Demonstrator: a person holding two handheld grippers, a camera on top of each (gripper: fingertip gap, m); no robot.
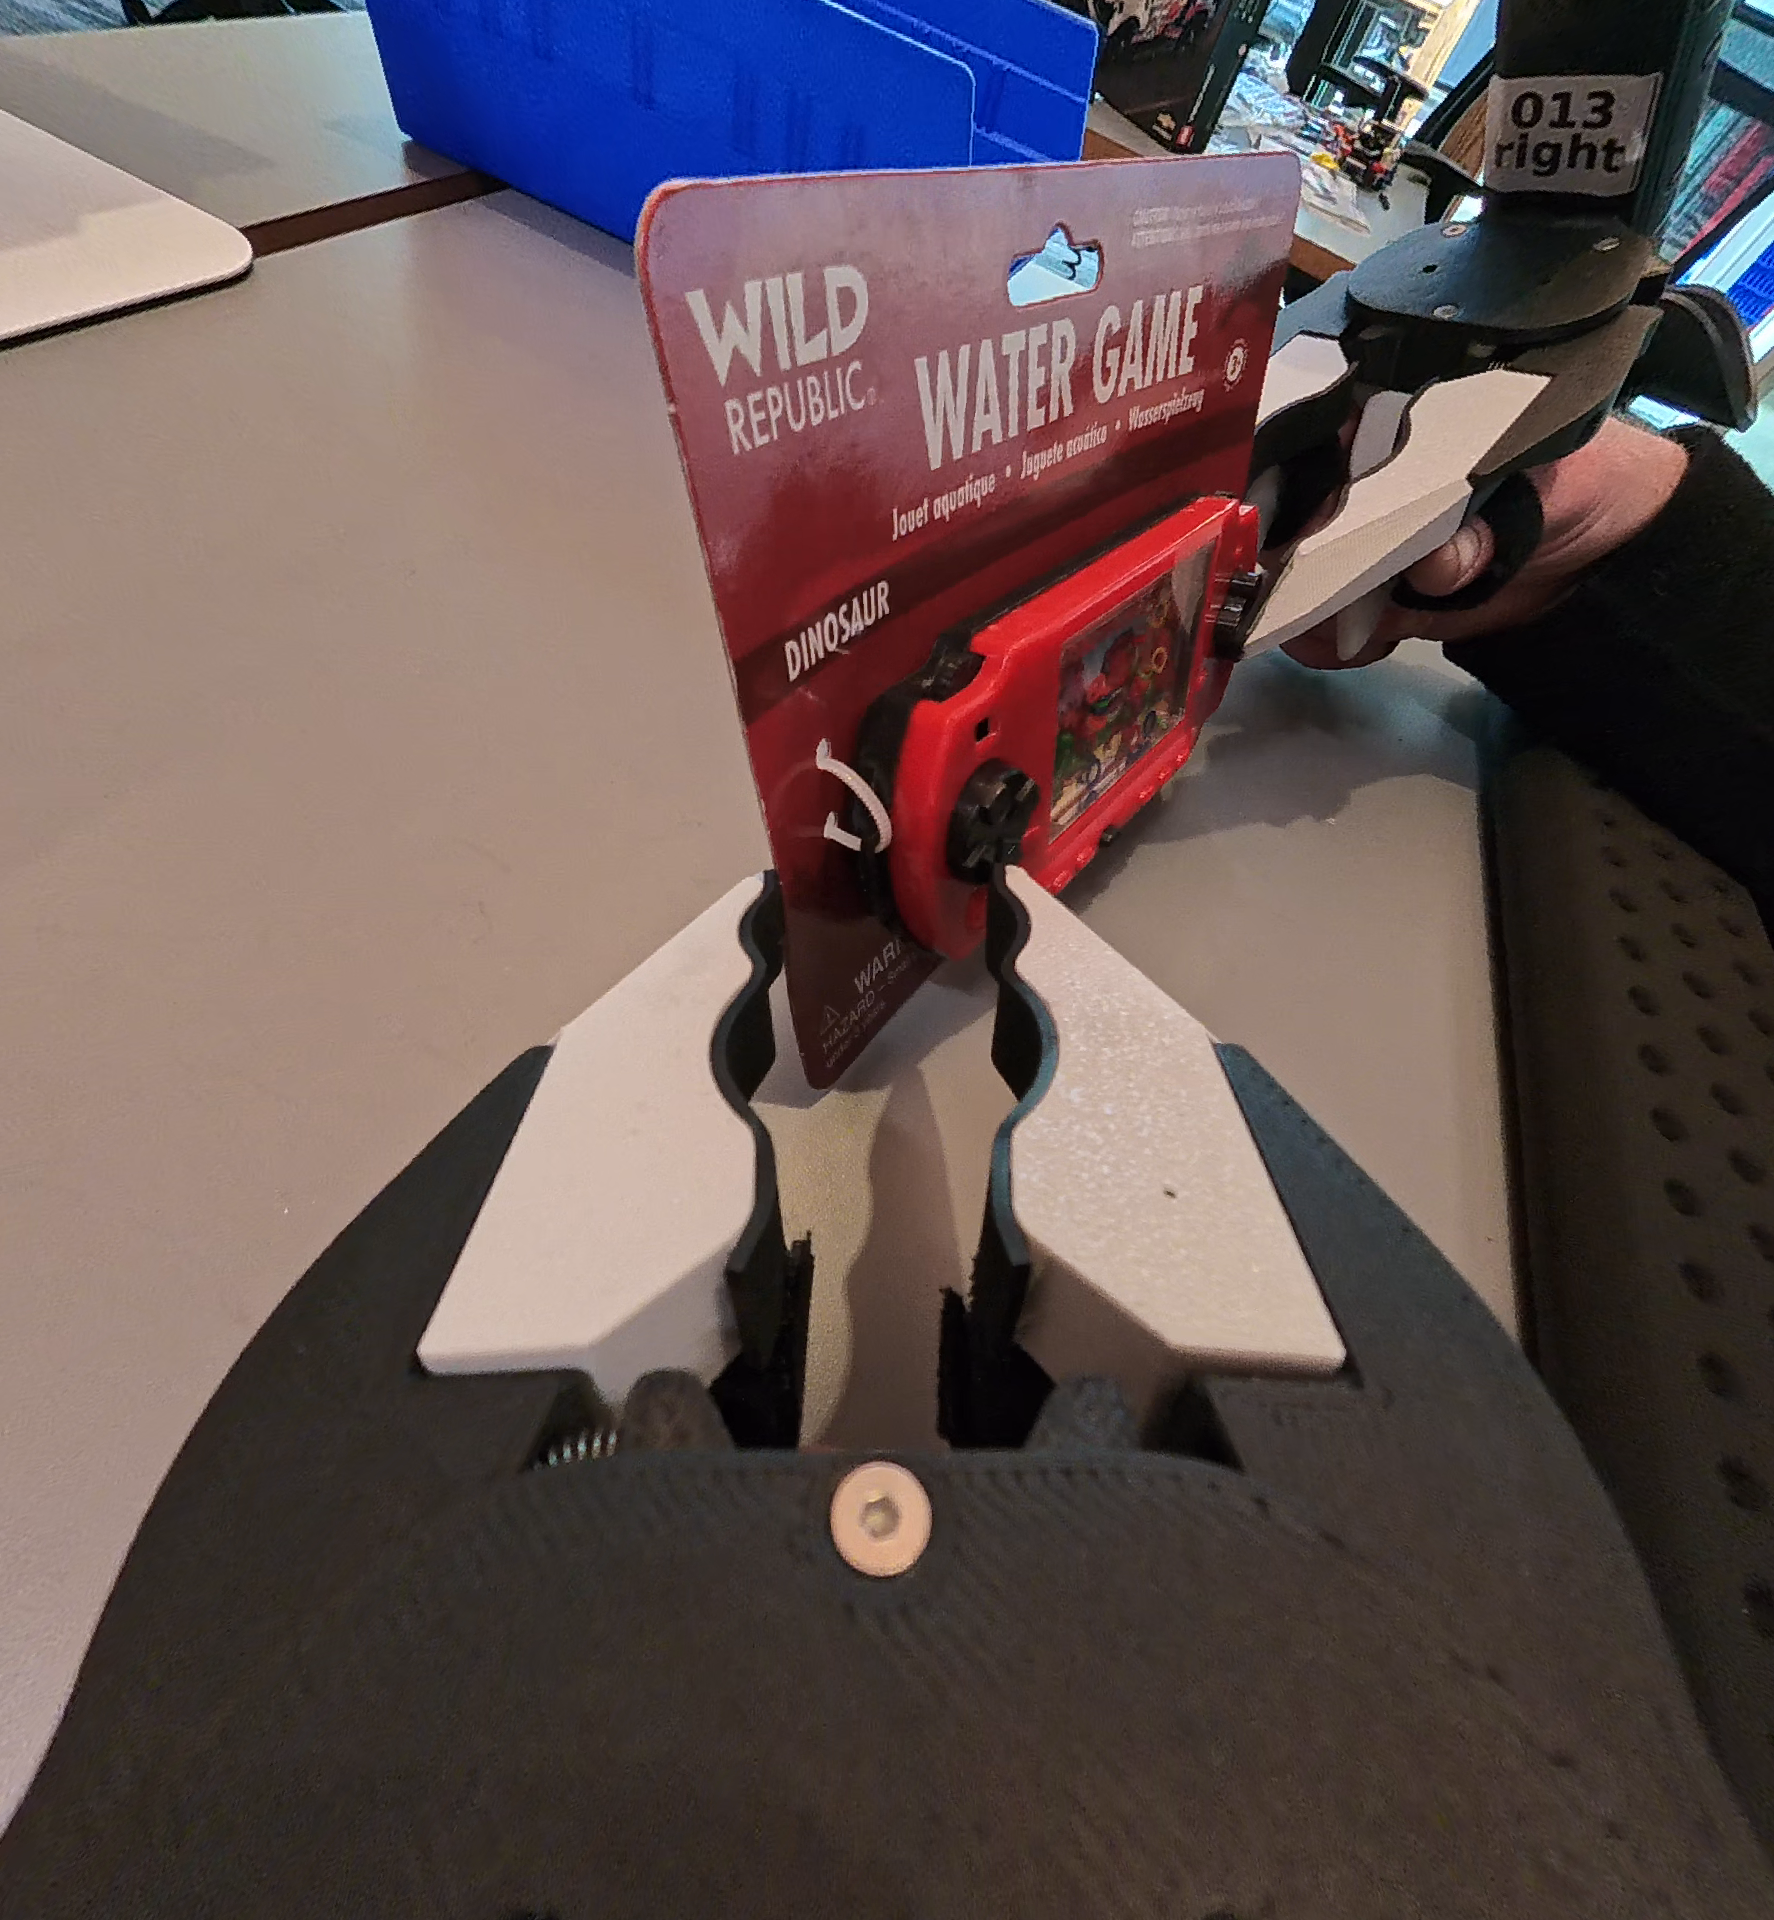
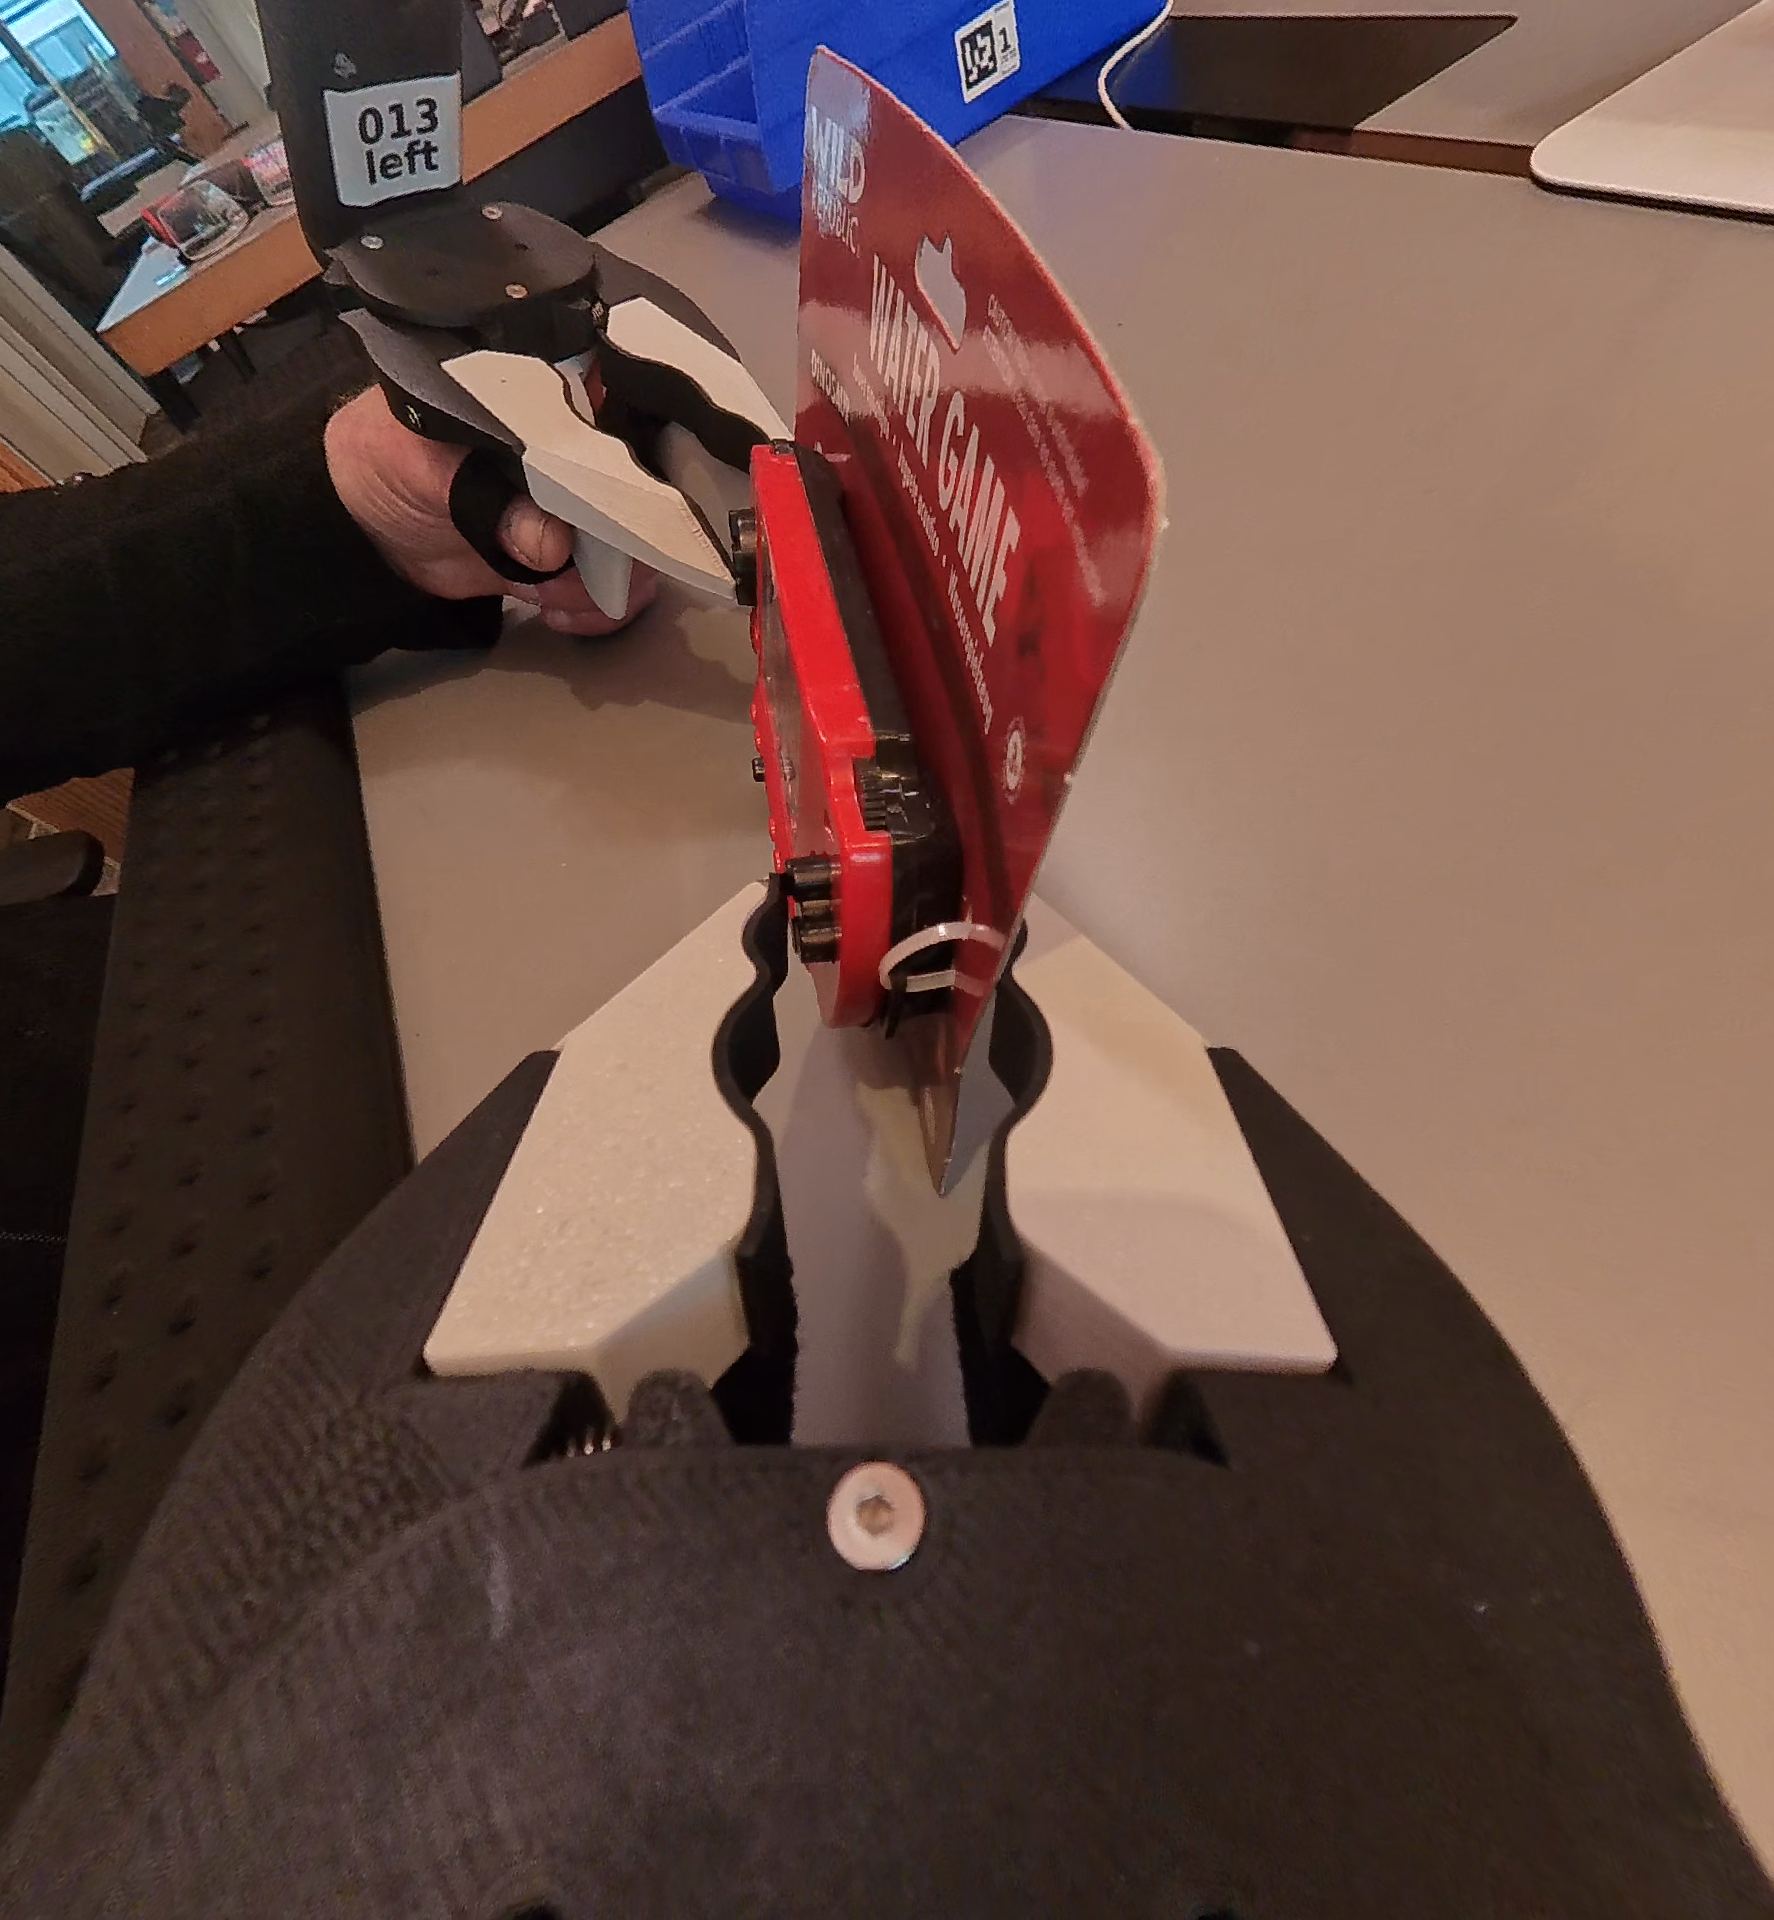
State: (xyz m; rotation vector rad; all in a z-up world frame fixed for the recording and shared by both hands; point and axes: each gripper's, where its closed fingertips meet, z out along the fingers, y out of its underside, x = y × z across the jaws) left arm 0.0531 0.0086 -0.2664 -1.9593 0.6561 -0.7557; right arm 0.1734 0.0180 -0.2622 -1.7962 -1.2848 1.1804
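The left gripper (image 1: 888, 904) has its jaws closed on one lower end of a carded toy (image 1: 966, 468). One finger presses the back of the dark red backing card (image 1: 810, 468). The other bears on the black button at the end of the red handheld game (image 1: 1049, 727) fixed to the card's front. A white zip tie (image 1: 857, 800) straps game to card just ahead of these jaws. The card's bottom corner hangs between the fingers, clear of the grey surface (image 1: 343, 727).

The right gripper (image 2: 888, 925) clamps the opposite end the same way: one finger on the game's front buttons, the other behind the card. Between the two sets of jaws the pack stands on edge, upright with a slight lean, lifted off the surface.

A bare hand (image 2: 415, 509) in a black sleeve works the far gripper's trigger. Beyond the pack stands a blue bin (image 1: 706, 94). A black perforated pad (image 1: 1641, 1143) lies along the surface's near edge, beside the left jaws.
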